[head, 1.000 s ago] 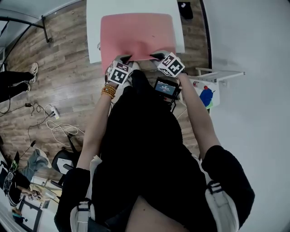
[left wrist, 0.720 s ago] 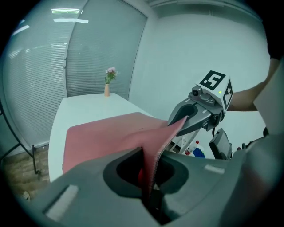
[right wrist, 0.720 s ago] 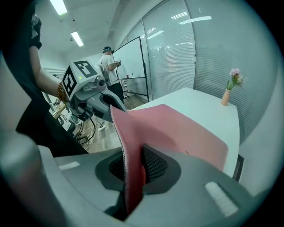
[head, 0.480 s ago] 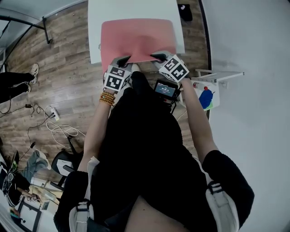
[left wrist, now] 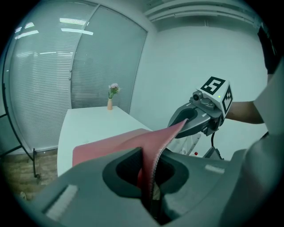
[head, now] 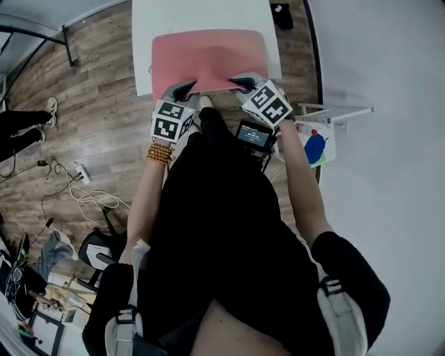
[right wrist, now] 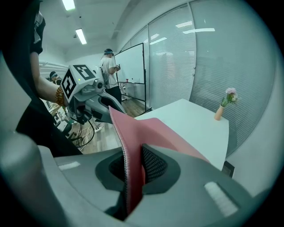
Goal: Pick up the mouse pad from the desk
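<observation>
1. The wood floor (head: pixel 97 125) fills the left of the head view from 7 to 11 o'clock. A pale wall (head: pixel 389 104) takes the right side from 1 to 5 o'clock.
2. The white desk (head: pixel 201 12) sits at 12 o'clock, its near edge close to the person's black-clad body.
3. The pink mouse pad (head: pixel 208 55) lies over the desk's near half. Its near edge is raised and sags between the two grippers. Whether its far edge touches the desk cannot be told.
4. The left gripper (head: pixel 186 88) is at the pad's 7 o'clock corner, its jaws clamped on that corner.
5. The right gripper (head: pixel 241 83) is at the pad's 5 o'clock corner, its jaws pinched tight on the pad's edge.
6. A small screen (head: pixel 252 134) hangs at the person's chest, at 6 o'clock from the right gripper.
7. A white rack (head: pixel 337 111) and a sheet with a blue blob (head: pixel 316 147) stand at 3 o'clock from the grippers, by the wall.
8. Loose cables (head: pixel 90 198) and a power strip (head: pixel 82 172) lie at 9 o'clock. A shoe (head: pixel 51 106) shows at 10 o'clock.
9. A small vase (left wrist: pixel 110 99) with a flower stands at the desk's far end, at 12 o'clock from the pad and well apart from it.
10. Since a second ago both grippers have come up toward the camera, their marker cubes now looking larger. The pad's near edge has risen with them, and both grips are unchanged.
</observation>
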`<state>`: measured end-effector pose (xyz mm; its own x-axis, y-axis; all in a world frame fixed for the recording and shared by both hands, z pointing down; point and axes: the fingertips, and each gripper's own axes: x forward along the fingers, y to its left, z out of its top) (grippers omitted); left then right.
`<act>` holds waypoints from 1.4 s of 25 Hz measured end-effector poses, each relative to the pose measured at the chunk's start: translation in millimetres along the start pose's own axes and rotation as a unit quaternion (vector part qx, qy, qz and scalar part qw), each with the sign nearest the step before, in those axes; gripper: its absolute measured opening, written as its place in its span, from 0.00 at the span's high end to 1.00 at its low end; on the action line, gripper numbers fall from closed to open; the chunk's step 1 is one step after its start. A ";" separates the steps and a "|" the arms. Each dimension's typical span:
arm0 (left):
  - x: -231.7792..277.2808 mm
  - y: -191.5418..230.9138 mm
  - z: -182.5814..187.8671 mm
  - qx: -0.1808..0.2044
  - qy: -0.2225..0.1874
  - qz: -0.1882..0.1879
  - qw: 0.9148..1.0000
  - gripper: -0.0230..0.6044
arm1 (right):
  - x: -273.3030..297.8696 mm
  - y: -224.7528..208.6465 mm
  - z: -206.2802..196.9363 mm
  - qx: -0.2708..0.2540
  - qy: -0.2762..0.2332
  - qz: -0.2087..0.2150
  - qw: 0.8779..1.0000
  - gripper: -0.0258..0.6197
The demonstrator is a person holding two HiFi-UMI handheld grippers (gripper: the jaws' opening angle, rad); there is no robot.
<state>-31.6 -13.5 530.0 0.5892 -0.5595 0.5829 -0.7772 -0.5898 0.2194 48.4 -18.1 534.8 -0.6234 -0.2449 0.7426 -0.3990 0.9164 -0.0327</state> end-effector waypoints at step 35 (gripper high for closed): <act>-98.7 -3.3 142.6 0.037 -0.135 0.011 0.990 0.92 | -100.6 9.7 130.5 0.012 -0.062 0.038 0.997 0.89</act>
<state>-55.7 -39.4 360.2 0.6183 -0.7016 0.3541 -0.7774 -0.6120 0.1449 19.4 -25.9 372.4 -0.7303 -0.2140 0.6487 -0.3630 0.9261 -0.1031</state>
